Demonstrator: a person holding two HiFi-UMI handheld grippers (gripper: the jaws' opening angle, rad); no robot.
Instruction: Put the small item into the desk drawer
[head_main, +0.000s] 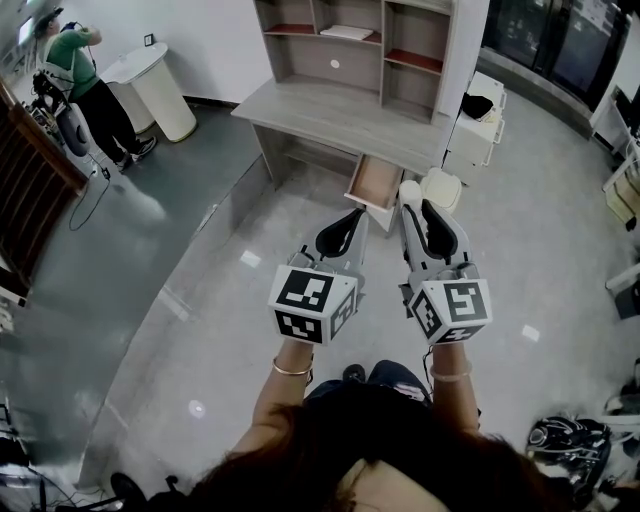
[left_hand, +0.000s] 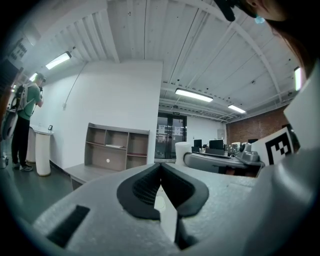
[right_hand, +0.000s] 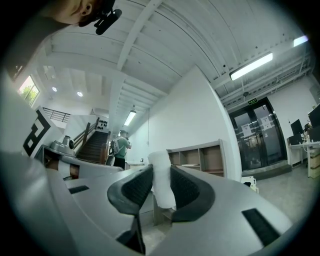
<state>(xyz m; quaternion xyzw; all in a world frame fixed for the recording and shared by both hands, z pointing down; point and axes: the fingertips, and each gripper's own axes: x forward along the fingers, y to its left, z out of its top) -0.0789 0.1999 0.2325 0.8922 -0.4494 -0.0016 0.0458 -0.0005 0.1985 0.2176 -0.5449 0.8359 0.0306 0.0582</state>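
Note:
In the head view a grey wooden desk (head_main: 330, 115) with a shelf unit stands ahead, its drawer (head_main: 375, 182) pulled open toward me. My right gripper (head_main: 410, 192) points at the drawer and is shut on a small white item (head_main: 409, 187). The right gripper view shows that white item (right_hand: 162, 182) pinched between the black pads of the right gripper (right_hand: 161, 170). My left gripper (head_main: 354, 214) is held beside it, just short of the drawer front. In the left gripper view the left gripper (left_hand: 160, 167) has its pads touching, with nothing between them.
A cream-coloured object (head_main: 443, 188) sits on the floor right of the drawer, and a white cabinet (head_main: 476, 125) stands beside the desk. A person in a green top (head_main: 85, 70) stands at the back left near a white round stand (head_main: 160, 90). Dark stairs (head_main: 30, 190) run along the left.

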